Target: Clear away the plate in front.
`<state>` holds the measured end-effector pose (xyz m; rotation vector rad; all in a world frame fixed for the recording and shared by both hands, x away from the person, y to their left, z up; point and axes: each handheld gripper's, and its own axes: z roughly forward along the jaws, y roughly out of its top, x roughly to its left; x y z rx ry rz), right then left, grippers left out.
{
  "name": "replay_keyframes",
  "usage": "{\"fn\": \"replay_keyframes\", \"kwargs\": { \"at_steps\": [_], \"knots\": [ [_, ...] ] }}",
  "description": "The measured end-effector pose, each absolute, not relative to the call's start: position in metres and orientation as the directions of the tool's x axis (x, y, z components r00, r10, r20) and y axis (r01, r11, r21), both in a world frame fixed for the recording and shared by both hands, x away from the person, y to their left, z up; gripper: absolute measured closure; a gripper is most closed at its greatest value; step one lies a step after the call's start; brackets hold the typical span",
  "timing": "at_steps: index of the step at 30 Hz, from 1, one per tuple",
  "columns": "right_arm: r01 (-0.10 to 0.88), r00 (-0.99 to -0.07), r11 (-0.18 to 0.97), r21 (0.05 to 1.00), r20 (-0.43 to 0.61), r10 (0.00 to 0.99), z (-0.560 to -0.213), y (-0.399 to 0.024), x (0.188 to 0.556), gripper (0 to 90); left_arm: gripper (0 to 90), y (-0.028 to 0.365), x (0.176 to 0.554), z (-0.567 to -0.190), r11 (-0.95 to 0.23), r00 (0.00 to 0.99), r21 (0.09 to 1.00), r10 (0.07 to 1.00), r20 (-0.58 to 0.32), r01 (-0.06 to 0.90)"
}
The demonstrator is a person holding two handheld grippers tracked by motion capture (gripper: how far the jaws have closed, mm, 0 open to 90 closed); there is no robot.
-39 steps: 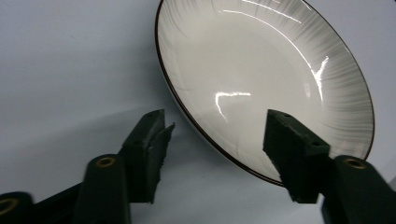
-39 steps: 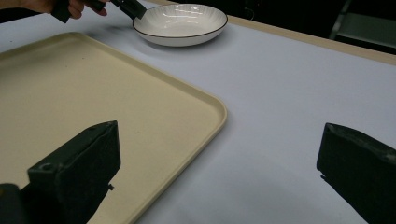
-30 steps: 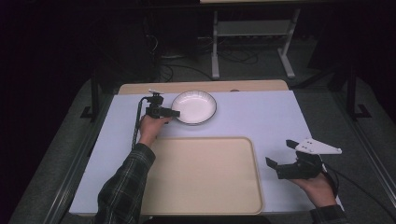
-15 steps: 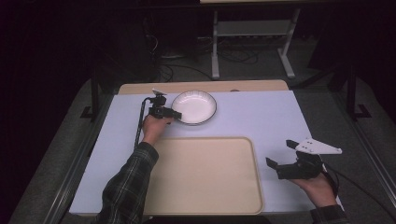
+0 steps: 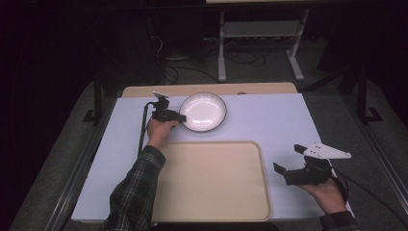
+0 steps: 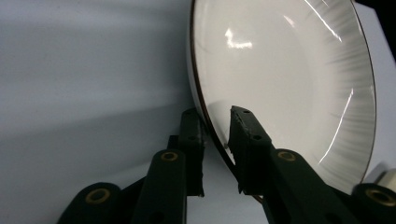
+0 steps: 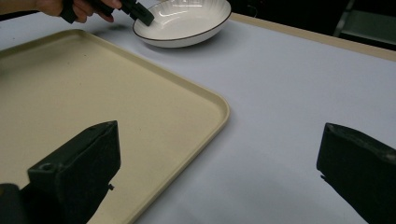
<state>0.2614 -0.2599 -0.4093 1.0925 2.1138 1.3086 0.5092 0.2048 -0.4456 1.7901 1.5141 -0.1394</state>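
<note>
A white plate [image 5: 203, 111] with a dark rim stands at the back of the table, beyond a beige tray [image 5: 211, 183]. My left gripper [image 5: 182, 118] is at the plate's left edge. In the left gripper view the plate [image 6: 280, 84] has its rim between the jaws of my left gripper [image 6: 215, 112], one jaw outside and one inside; they have just been closing, and a thin gap still shows beside the rim. My right gripper [image 5: 287, 158] hovers open and empty right of the tray. From the right gripper view, that gripper [image 7: 219, 128] faces the tray [image 7: 70, 84] and the plate [image 7: 182, 21].
The table [image 5: 279, 120] has a pale blue top with a wooden strip [image 5: 211, 89] along its back edge. A metal stand [image 5: 260, 33] and cables are on the dark floor behind. Each gripper trails a cable.
The left gripper's jaws look a little closer together at the plate's rim. Neither hand, the plate nor the tray has moved.
</note>
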Motion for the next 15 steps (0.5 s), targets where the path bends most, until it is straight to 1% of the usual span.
{"fn": "replay_keyframes", "kwargs": {
  "at_steps": [5, 9, 11, 15],
  "knots": [
    [0.398, -0.602, 0.246, 0.884, 0.049, 0.797, -0.4092, -0.2596, 0.2614, 0.0, 80.1, 0.2055, 0.5079, -0.4425, 0.010, 0.295, 0.488, 0.786, -0.544, 0.873],
    [0.397, -0.602, 0.245, 0.884, 0.050, 0.797, -0.4091, -0.2595, 0.2615, 0.0, 83.8, 0.2062, 0.5062, -0.4390, 0.016, 0.318, 0.514, 0.769, -0.555, 0.858],
    [0.397, -0.602, 0.245, 0.884, 0.049, 0.797, -0.4091, -0.2593, 0.2616, 0.0, 84.2, 0.2041, 0.5055, -0.4374, -0.002, 0.338, 0.531, 0.773, -0.536, 0.847],
    [0.395, -0.603, 0.247, 0.885, 0.046, 0.796, -0.4091, -0.2591, 0.2614, 0.0, 84.7, 0.2024, 0.5045, -0.4373, 0.007, 0.348, 0.551, 0.769, -0.536, 0.834]
  ]
}}
